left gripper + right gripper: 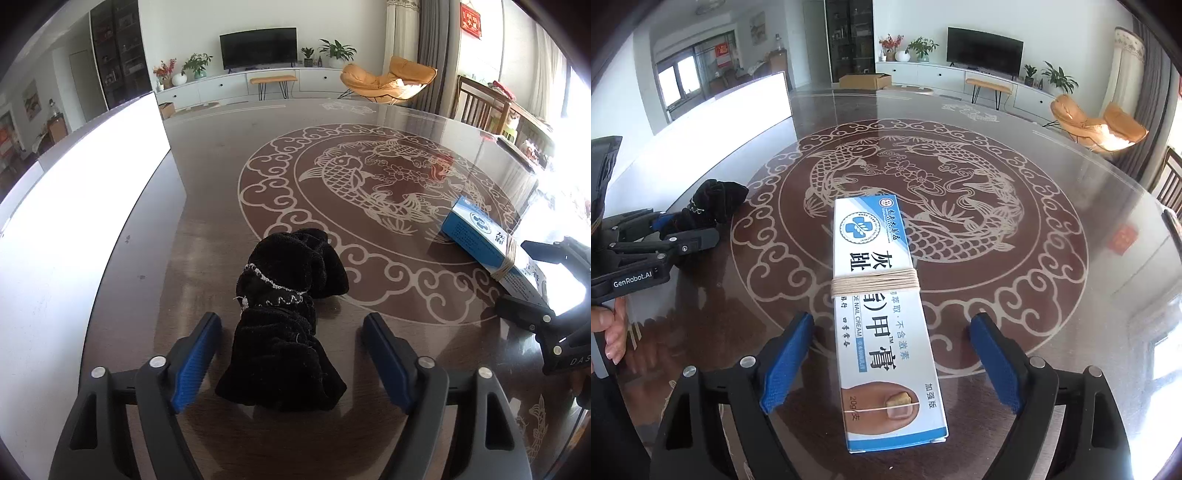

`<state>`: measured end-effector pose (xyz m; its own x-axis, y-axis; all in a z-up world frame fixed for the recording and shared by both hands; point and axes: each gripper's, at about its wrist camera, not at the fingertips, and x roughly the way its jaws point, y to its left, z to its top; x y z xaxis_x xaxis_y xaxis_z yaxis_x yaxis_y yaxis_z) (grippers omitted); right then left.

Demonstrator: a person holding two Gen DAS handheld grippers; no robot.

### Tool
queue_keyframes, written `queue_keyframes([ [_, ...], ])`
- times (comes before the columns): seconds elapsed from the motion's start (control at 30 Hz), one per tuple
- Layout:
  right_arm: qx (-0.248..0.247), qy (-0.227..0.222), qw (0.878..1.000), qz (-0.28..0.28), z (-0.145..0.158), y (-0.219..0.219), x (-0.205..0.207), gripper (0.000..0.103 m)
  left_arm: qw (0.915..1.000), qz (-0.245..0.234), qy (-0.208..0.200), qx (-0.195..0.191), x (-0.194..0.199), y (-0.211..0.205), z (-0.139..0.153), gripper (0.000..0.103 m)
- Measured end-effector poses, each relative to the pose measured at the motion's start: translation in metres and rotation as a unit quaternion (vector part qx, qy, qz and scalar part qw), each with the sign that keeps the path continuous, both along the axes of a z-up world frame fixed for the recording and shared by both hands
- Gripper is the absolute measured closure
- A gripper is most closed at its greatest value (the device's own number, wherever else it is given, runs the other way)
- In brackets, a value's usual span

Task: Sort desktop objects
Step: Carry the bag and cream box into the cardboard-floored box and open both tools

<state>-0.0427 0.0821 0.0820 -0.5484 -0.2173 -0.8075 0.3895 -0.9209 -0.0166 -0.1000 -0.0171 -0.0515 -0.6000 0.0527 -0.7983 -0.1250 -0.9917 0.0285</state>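
Blue-padded fingers of the left gripper [291,354] stand spread wide on either side of a crumpled black cloth [288,325], which lies on the dark table [207,221] with its near end between the pads, touching neither; a thin line of pale stitching crosses its middle. Over on the right, the right gripper [890,360] is likewise spread apart, straddling the near half of a blue-and-white cream box [882,314] lying flat and lengthwise; a band of pale string [875,282] is wound around the box's middle; the pads do not touch its sides. Both things rest on the table's pale fish-and-cloud pattern [916,192], the cloth at its left rim, the box reaching toward its centre; a tall white panel [74,206] stands along the table's left edge.
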Motion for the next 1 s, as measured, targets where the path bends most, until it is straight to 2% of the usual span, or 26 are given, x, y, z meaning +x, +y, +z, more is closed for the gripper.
queue_keyframes([
  [0.03, 0.005, -0.002, 1.0, 0.0, -0.001, -0.002, -0.002, 0.004, 0.9999, 0.001, -0.009, 0.007, -0.002, -0.002, -0.002, 0.004],
  [0.07, 0.005, -0.008, 1.0, 0.0, -0.002, -0.001, -0.003, 0.0, 0.9998, 0.003, -0.011, 0.014, -0.003, -0.005, -0.002, 0.003],
  [0.17, -0.001, -0.011, 1.0, 0.0, -0.002, 0.001, 0.0, 0.0, 0.9999, 0.002, -0.013, 0.007, -0.002, -0.003, -0.004, 0.0],
  [0.43, 0.0, -0.011, 1.0, -0.003, -0.002, 0.0, -0.003, 0.0, 0.9998, 0.002, -0.015, 0.012, -0.002, -0.004, -0.003, 0.0],
  [0.5, 0.009, -0.033, 0.999, 0.014, -0.002, -0.005, -0.011, 0.0, 0.9997, -0.005, 0.005, 0.025, 0.002, -0.006, 0.001, 0.025],
  [0.53, 0.013, -0.045, 0.999, 0.023, 0.0, -0.007, -0.015, 0.0, 0.9997, -0.003, 0.012, 0.022, 0.004, -0.007, 0.003, 0.046],
  [0.57, 0.015, -0.045, 0.999, 0.026, 0.002, -0.009, -0.017, 0.003, 0.9996, -0.003, 0.016, 0.022, 0.005, -0.008, 0.004, 0.062],
  [0.6, 0.011, -0.039, 0.999, 0.026, 0.007, -0.009, -0.017, 0.022, 0.9995, -0.007, 0.017, 0.027, 0.005, -0.009, 0.005, 0.072],
  [0.63, 0.012, -0.04, 0.999, 0.024, 0.011, -0.009, -0.019, 0.059, 0.999, -0.009, 0.015, 0.042, 0.005, -0.01, 0.007, 0.071],
  [0.73, -0.016, -0.059, 0.998, 0.008, 0.021, -0.006, -0.021, 0.058, 0.995, 0.003, 0.04, 0.091, 0.015, -0.022, 0.025, 0.071],
  [0.83, -0.057, -0.045, 0.997, 0.001, 0.048, -0.01, -0.017, 0.058, 0.9848, 0.033, 0.082, 0.15, 0.037, -0.047, 0.057, 0.071],
  [0.9, -0.077, -0.021, 0.997, 0.012, 0.076, -0.024, -0.018, 0.058, 0.9759, 0.055, 0.102, 0.185, 0.051, -0.069, 0.081, 0.071],
  [1.0, -0.096, 0.008, 0.994, 0.05, 0.119, -0.067, -0.026, 0.058, 0.9659, 0.088, 0.155, 0.187, 0.072, -0.111, 0.132, 0.071],
])
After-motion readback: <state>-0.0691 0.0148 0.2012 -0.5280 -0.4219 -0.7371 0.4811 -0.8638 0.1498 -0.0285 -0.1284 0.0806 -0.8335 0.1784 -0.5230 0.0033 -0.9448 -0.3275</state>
